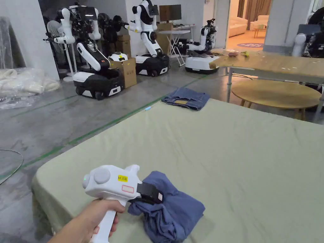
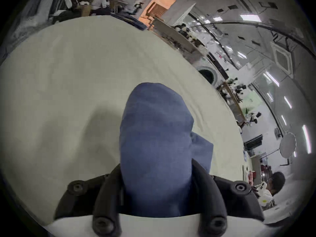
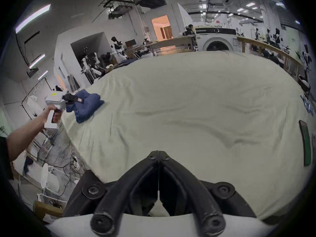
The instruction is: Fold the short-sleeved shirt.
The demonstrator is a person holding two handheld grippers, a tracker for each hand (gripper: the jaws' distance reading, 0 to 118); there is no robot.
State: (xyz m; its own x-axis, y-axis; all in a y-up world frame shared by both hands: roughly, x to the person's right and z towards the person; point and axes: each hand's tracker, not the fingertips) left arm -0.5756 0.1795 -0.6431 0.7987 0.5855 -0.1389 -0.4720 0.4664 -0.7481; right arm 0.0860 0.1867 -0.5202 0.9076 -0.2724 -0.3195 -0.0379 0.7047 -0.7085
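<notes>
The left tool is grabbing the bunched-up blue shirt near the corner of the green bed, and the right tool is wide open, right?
Not quite. The right tool is shut and empty, as the right gripper view shows. The left tool does grab the blue shirt.

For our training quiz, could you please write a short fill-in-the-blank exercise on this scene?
1. The left gripper is shut on the ___ shirt.
2. The right gripper holds ___.
3. The shirt lies ___, not flat, on the bed.
4. The jeans lie at the bed's far ___.

Missing words: blue; nothing; bunched; corner
</notes>
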